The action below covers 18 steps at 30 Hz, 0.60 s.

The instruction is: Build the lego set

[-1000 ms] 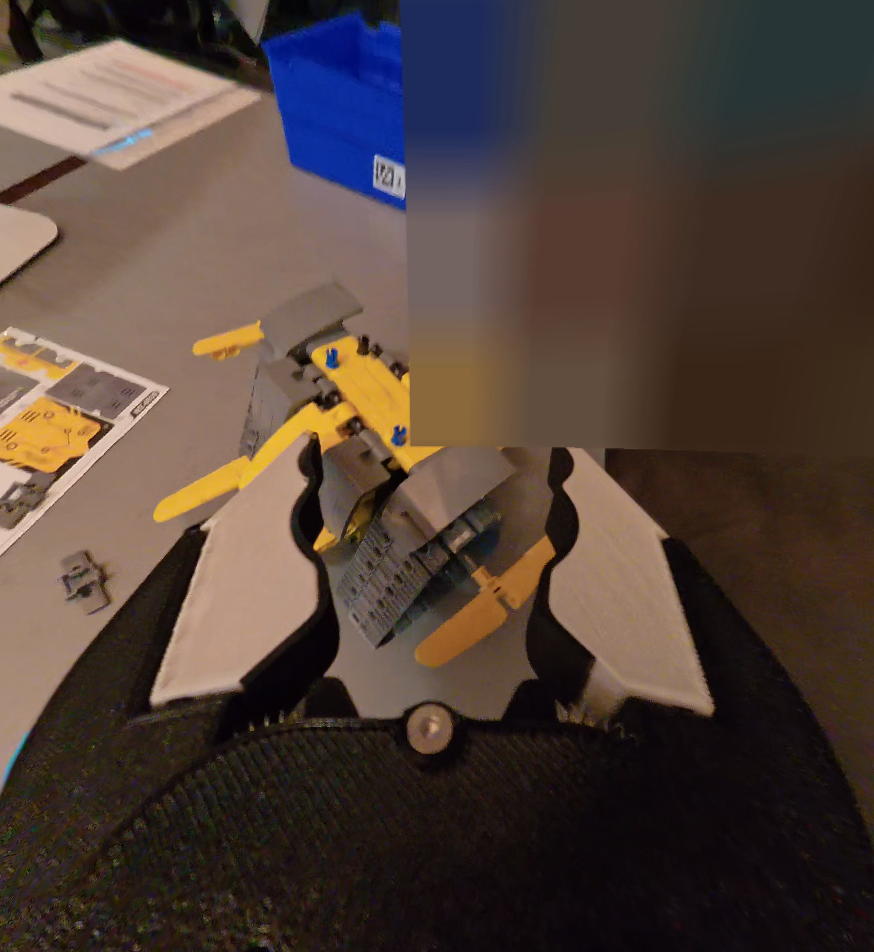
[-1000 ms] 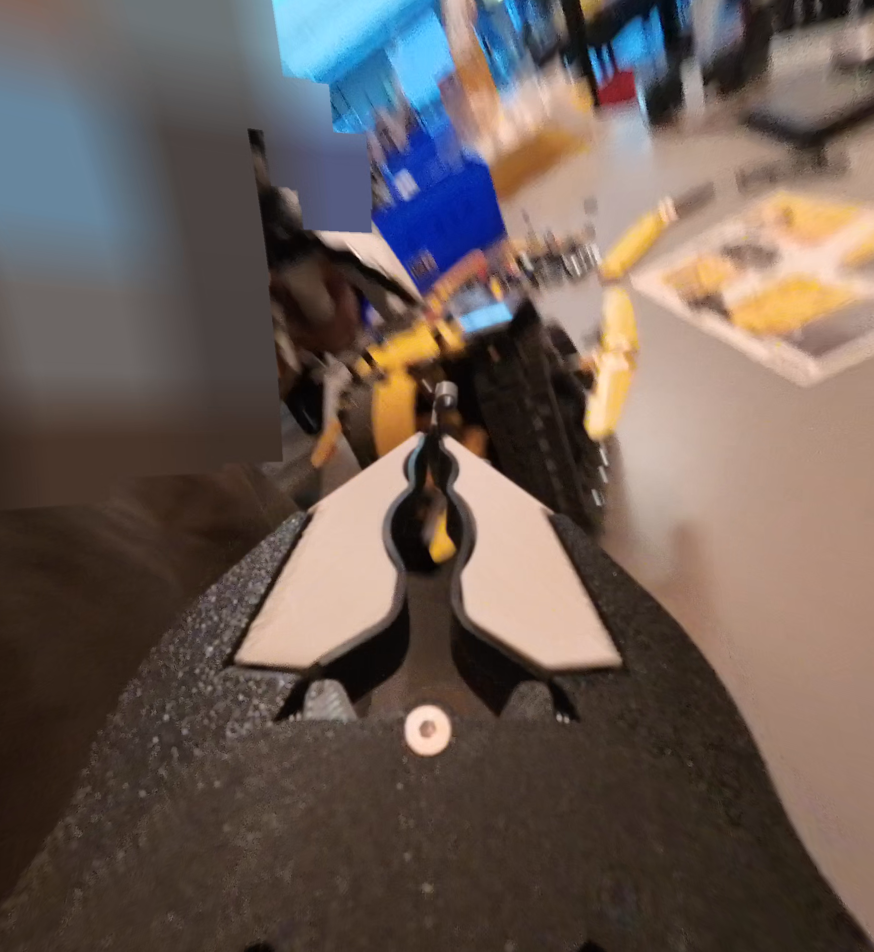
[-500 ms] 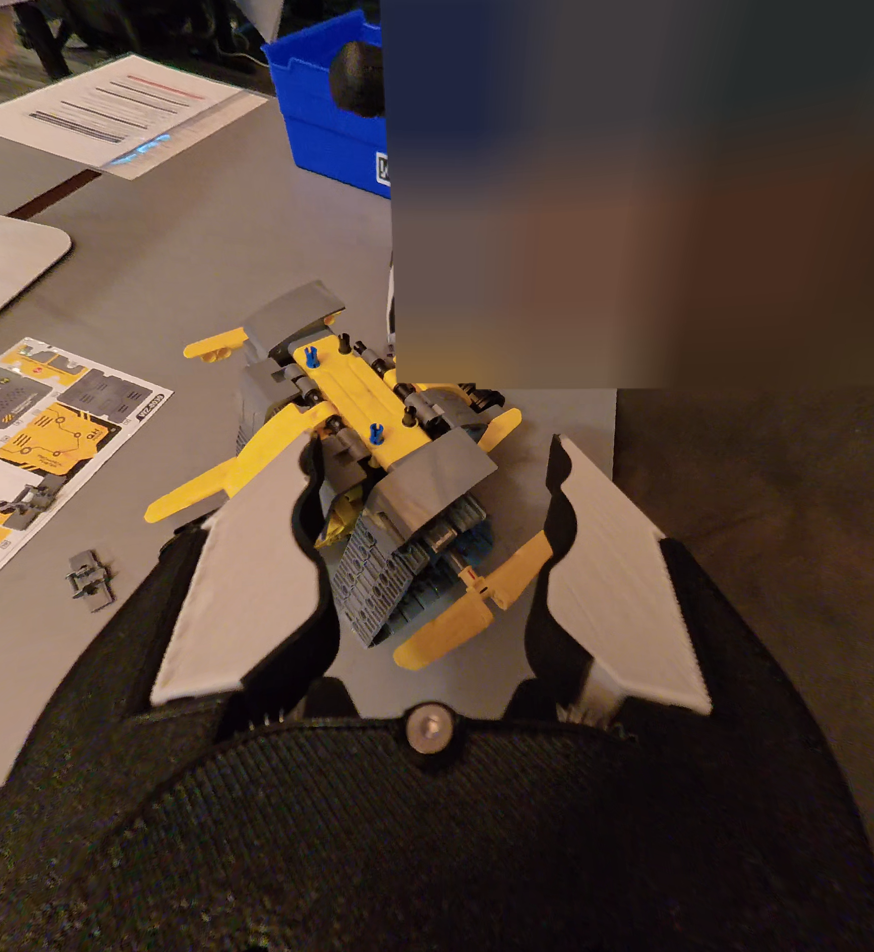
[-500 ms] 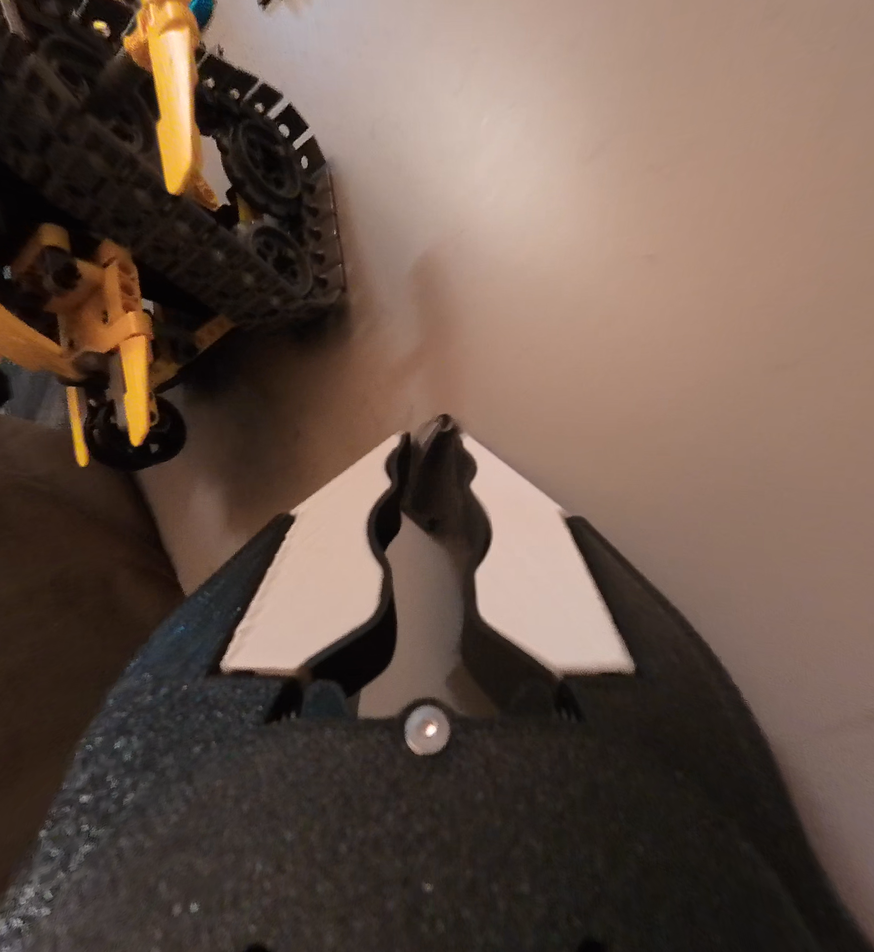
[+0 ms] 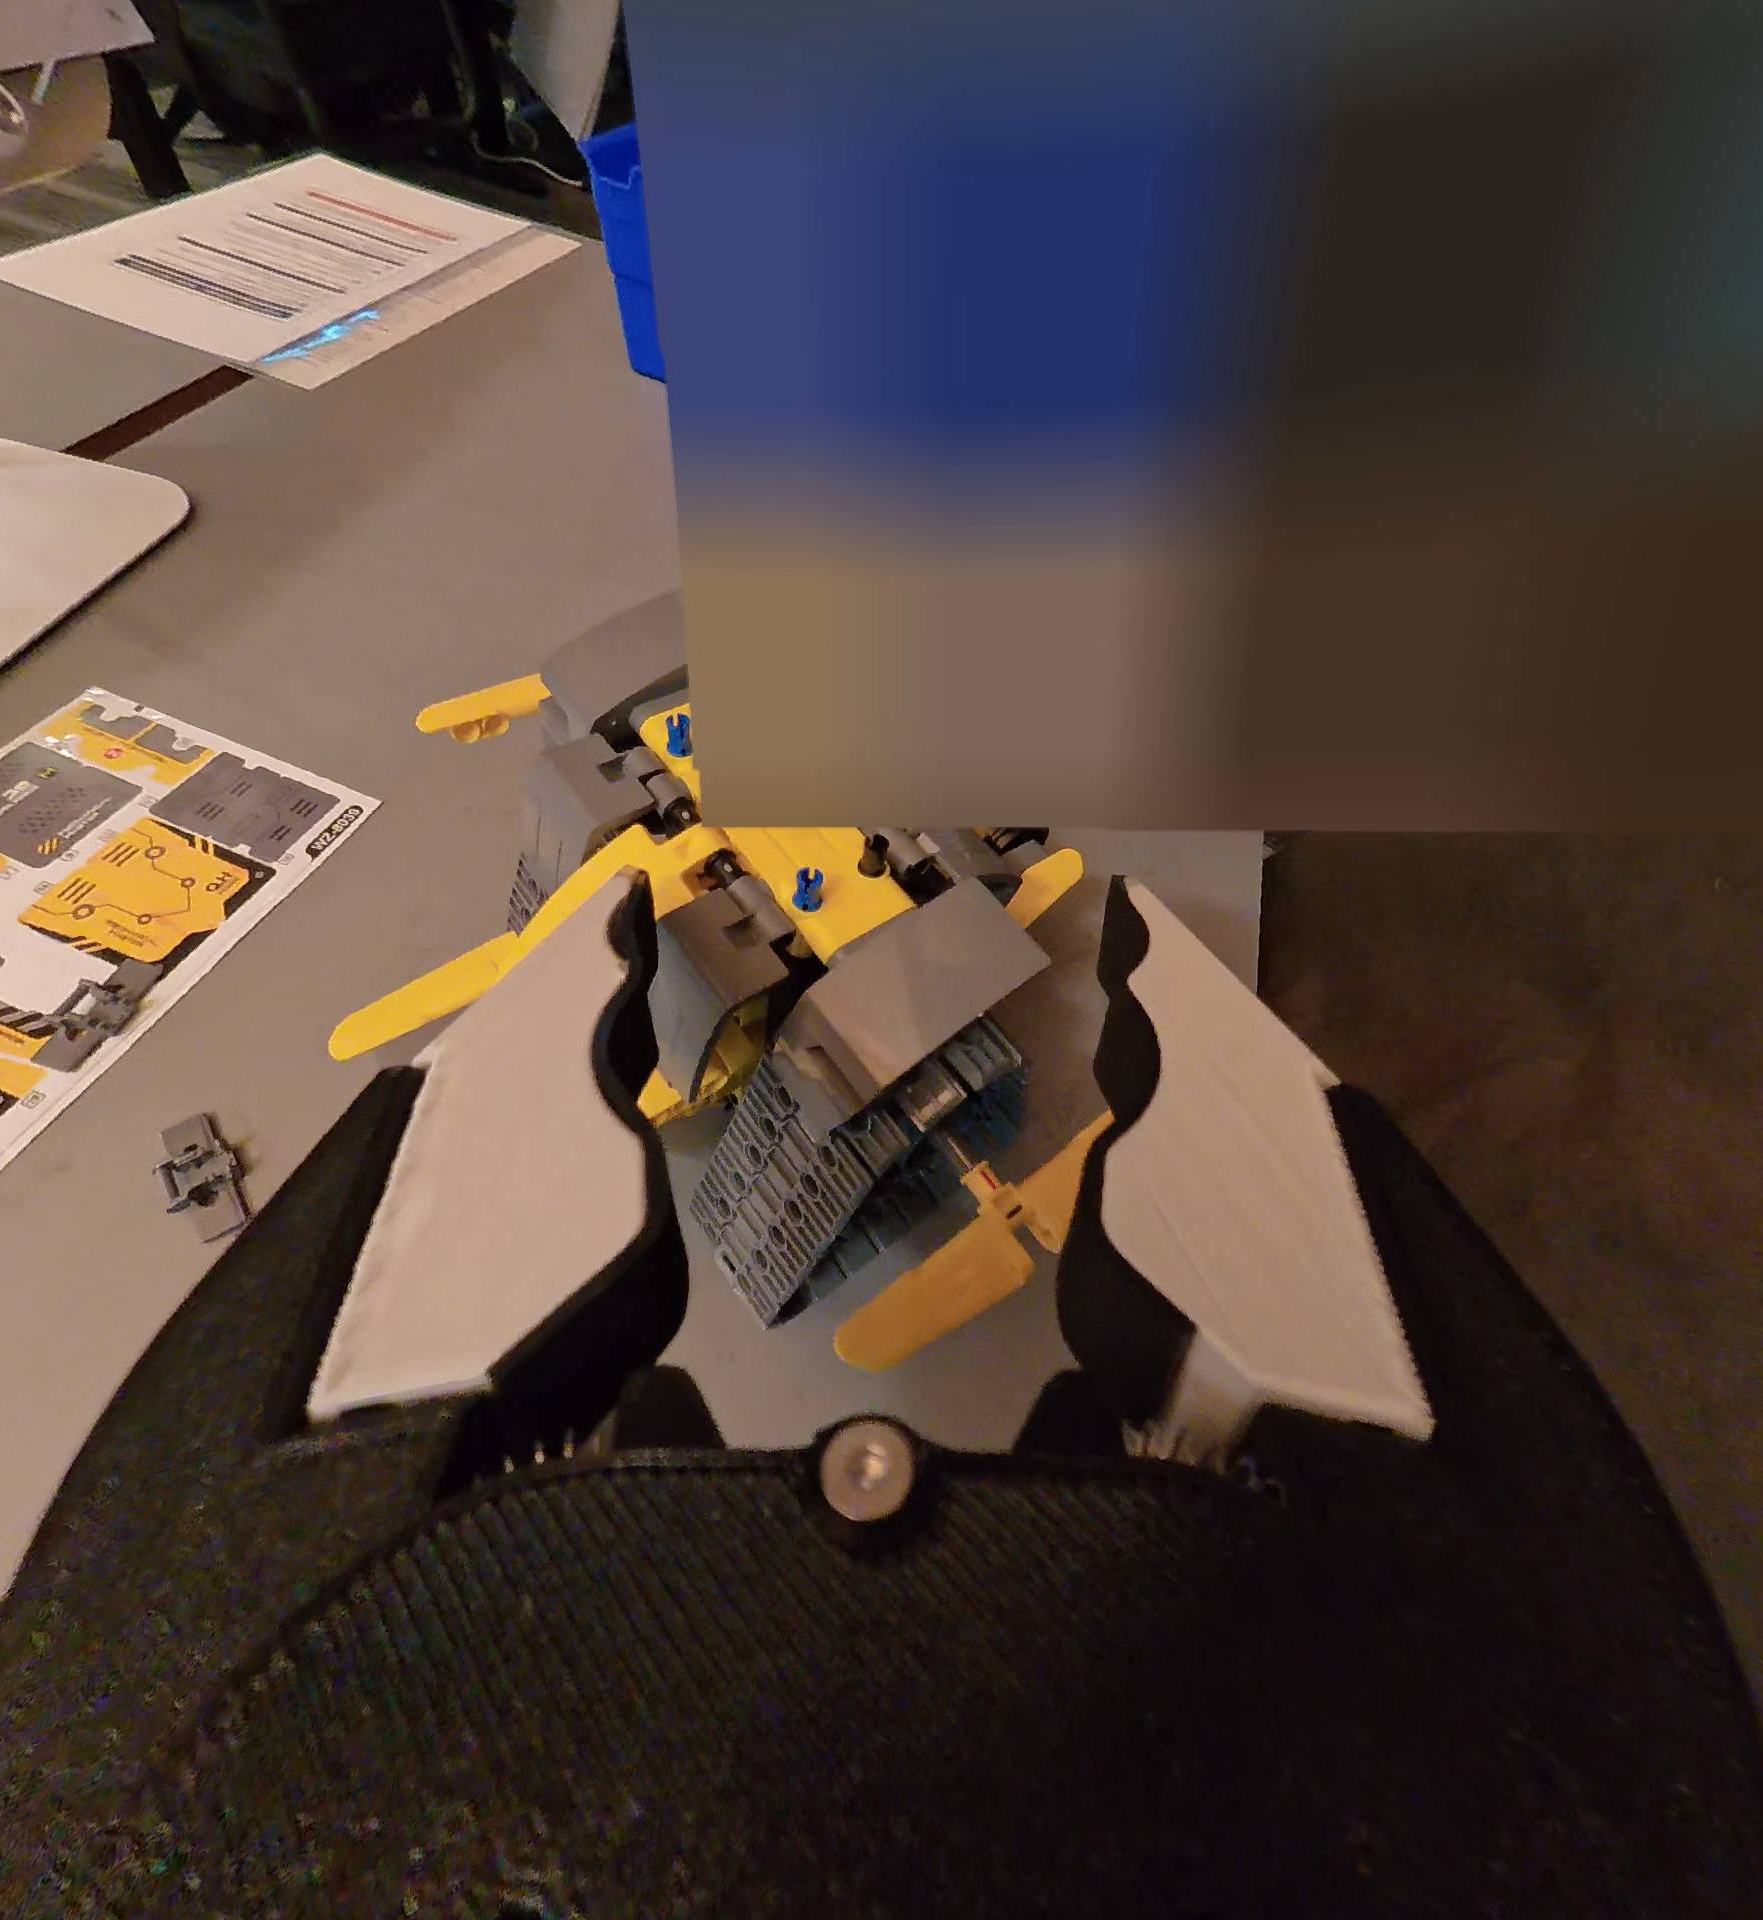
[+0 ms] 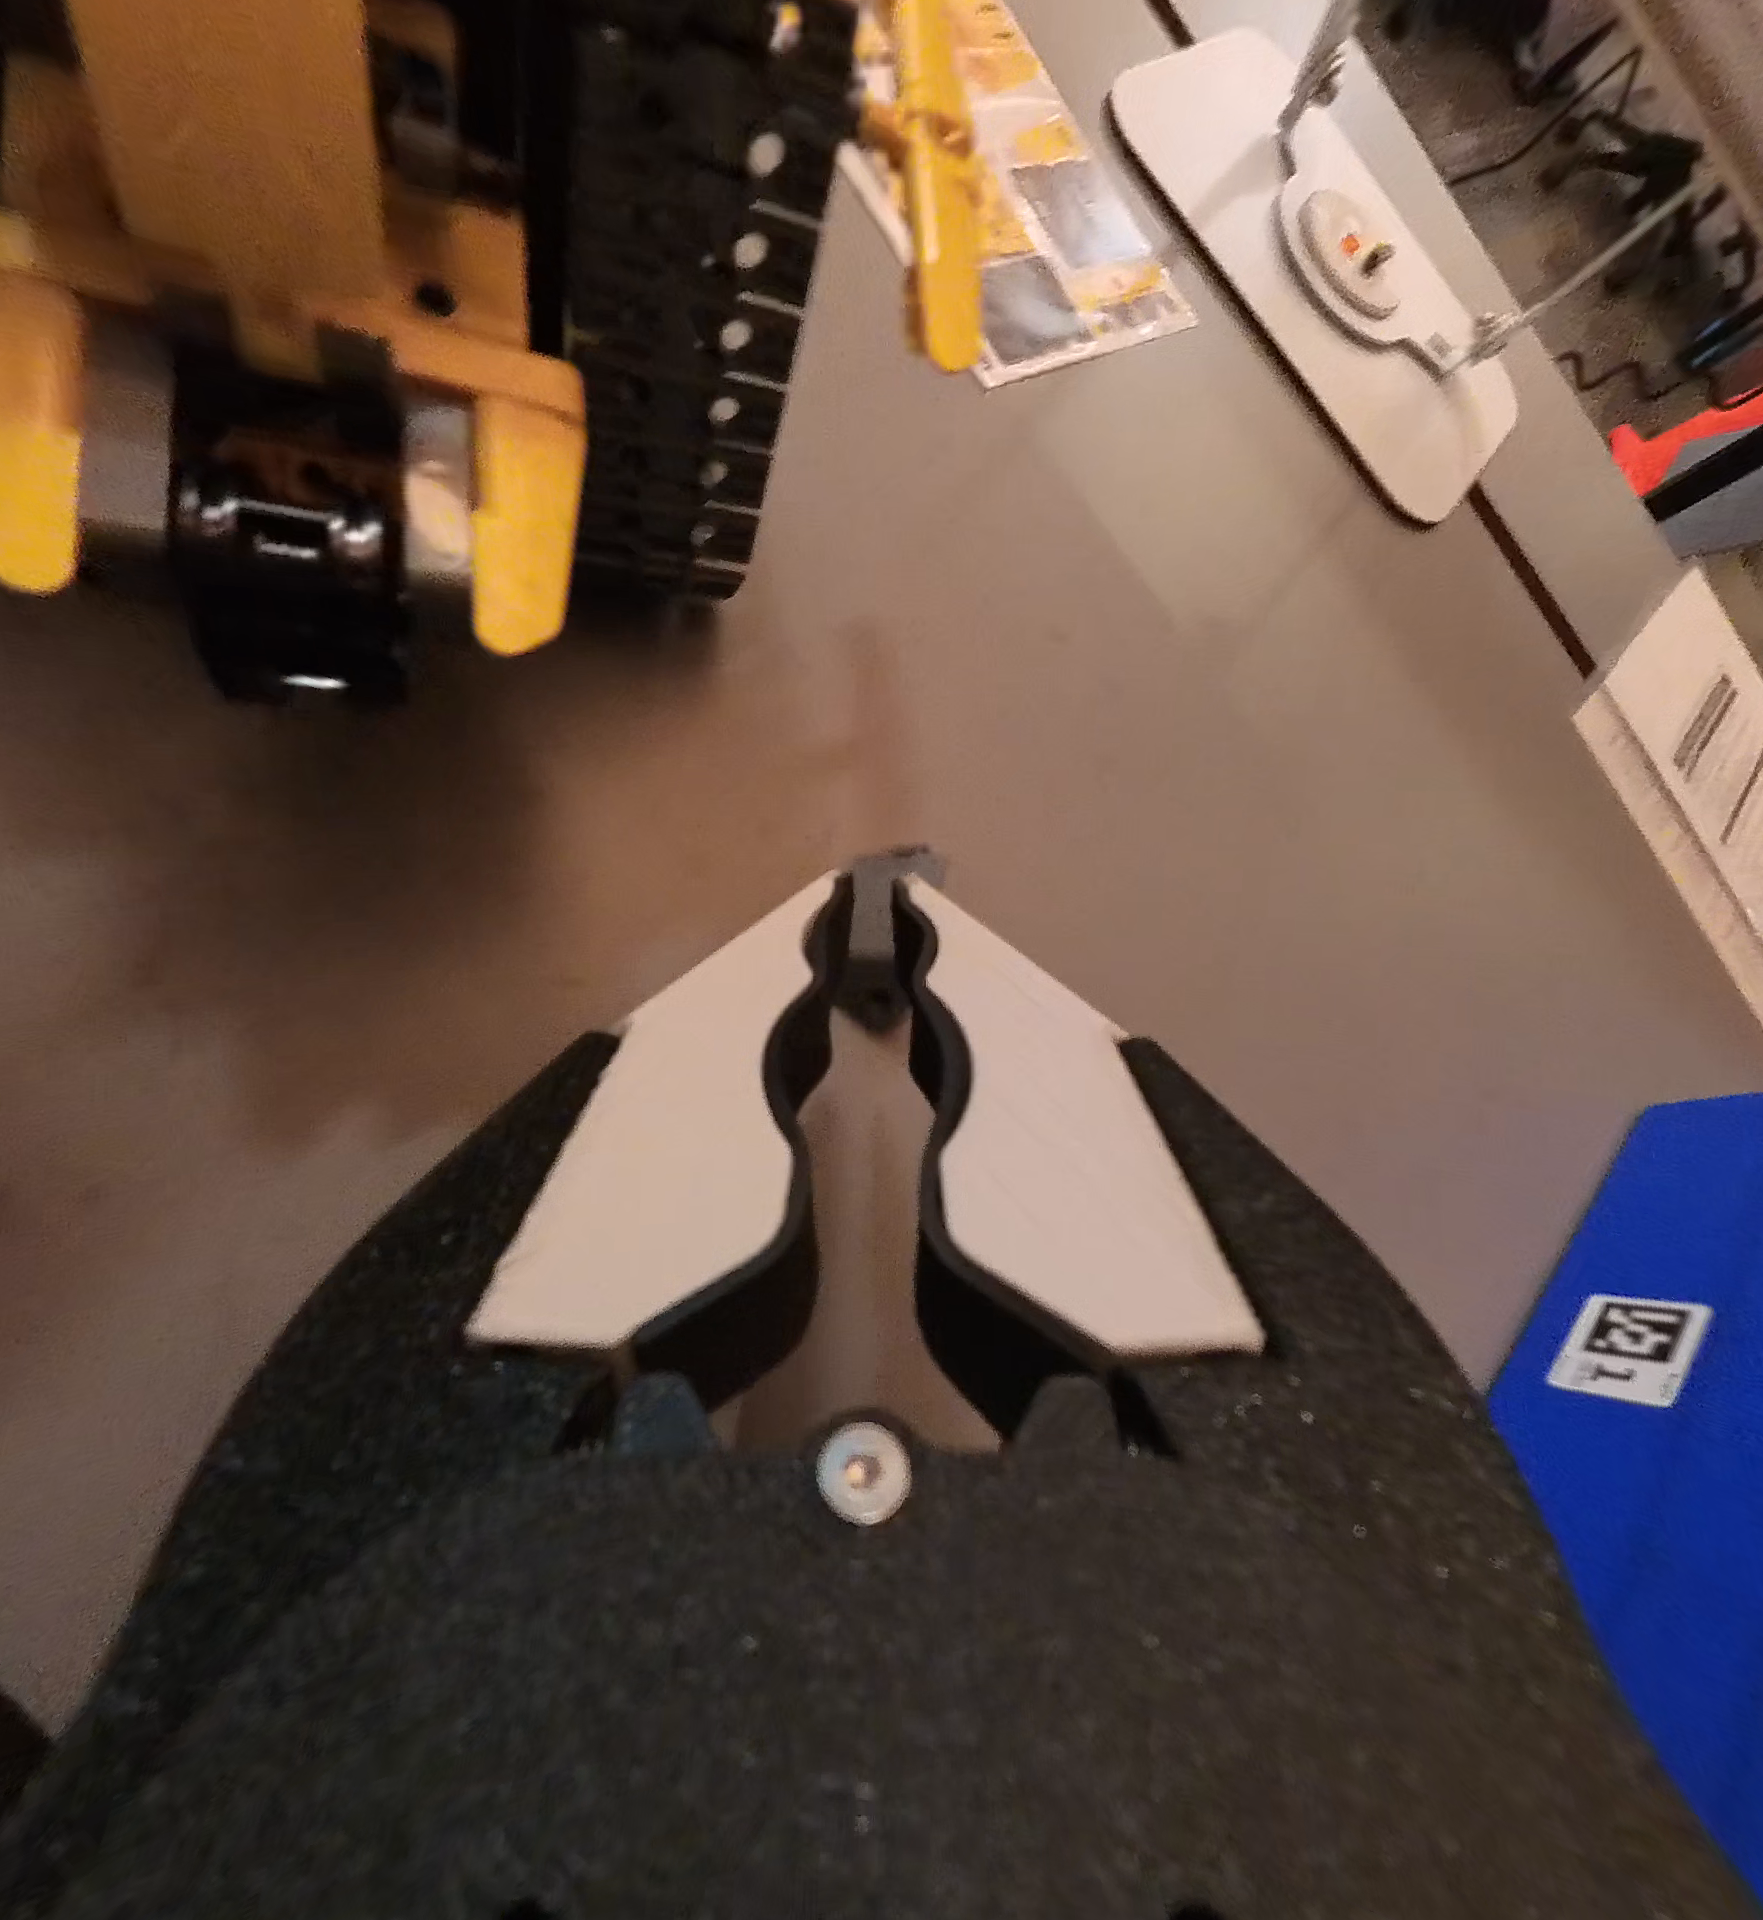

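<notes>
Right gripper (image 6: 882,883) farther from model (image 6: 357,343).

Left wrist view: we look forward and down along the left gripper (image 5: 872,1039), close over the grey table (image 5: 357,582). The yellow-and-grey brick vehicle (image 5: 835,997) sits dead ahead at 12 o'clock, very near; sticker sheet (image 5: 98,894) at 9 o'clock, printed paper (image 5: 274,260) at 11 o'clock.

Right wrist view: we look steeply down along the right gripper (image 6: 882,894), close to the table (image 6: 1116,644); frame blurred. Vehicle (image 6: 357,312) at 11 o'clock, blue bin (image 6: 1708,1455) at 4 o'clock.

Shared by both: the vehicle, sticker sheet (image 6: 1053,218), white board (image 5: 35,551) (image 6: 1303,260), paper (image 6: 1729,800), table
</notes>
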Tool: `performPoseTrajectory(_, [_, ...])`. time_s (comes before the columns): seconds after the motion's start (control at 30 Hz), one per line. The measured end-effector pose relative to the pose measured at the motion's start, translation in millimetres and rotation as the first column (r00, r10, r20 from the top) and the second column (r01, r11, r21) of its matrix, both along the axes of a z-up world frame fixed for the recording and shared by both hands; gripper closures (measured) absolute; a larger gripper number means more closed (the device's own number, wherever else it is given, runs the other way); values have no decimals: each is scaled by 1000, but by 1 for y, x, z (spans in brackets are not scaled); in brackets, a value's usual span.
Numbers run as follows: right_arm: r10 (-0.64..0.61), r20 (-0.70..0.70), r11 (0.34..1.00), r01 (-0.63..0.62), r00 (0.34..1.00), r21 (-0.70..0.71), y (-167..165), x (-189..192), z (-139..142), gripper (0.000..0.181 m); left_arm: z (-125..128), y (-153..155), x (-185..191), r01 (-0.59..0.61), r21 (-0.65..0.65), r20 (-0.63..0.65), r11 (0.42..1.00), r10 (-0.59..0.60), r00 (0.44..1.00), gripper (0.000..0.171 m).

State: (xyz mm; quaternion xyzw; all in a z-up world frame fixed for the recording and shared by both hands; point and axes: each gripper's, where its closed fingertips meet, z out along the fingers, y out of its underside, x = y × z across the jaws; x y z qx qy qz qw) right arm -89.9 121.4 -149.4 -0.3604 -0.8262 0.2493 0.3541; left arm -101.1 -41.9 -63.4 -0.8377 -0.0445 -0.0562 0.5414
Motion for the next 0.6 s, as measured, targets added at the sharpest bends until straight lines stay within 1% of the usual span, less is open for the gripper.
performPoseTrajectory(0.07, [-5,31,1000,5,1000,-4,-4,1,-10,173,0,1,0,4,1,3,1000,-4,1000,87])
performPoseTrajectory(0.17, [-41,60,999,42,997,-20,5,-4,-20,167,1,0,0,4,7,2,1000,-4,1000,87])
performPoseTrajectory(0.27, [-61,88,996,66,994,-56,13,-10,-26,161,1,-3,0,-5,11,2,1000,5,1000,87])
performPoseTrajectory(0.37, [-65,122,992,77,990,-95,19,-13,-28,160,1,-6,0,-16,13,8,1000,16,1000,87])
performPoseTrajectory(0.43, [-54,122,988,71,991,-134,18,-14,-24,157,0,-7,-1,-24,14,9,1000,24,1000,87])
performPoseTrajectory(0.5, [-45,91,983,60,995,-176,17,-16,-12,153,1,-8,-1,-29,14,10,999,29,1000,87])
performPoseTrajectory(0.6, [-46,24,959,51,999,-277,21,-20,11,135,2,-9,-1,-30,19,10,999,30,999,87])
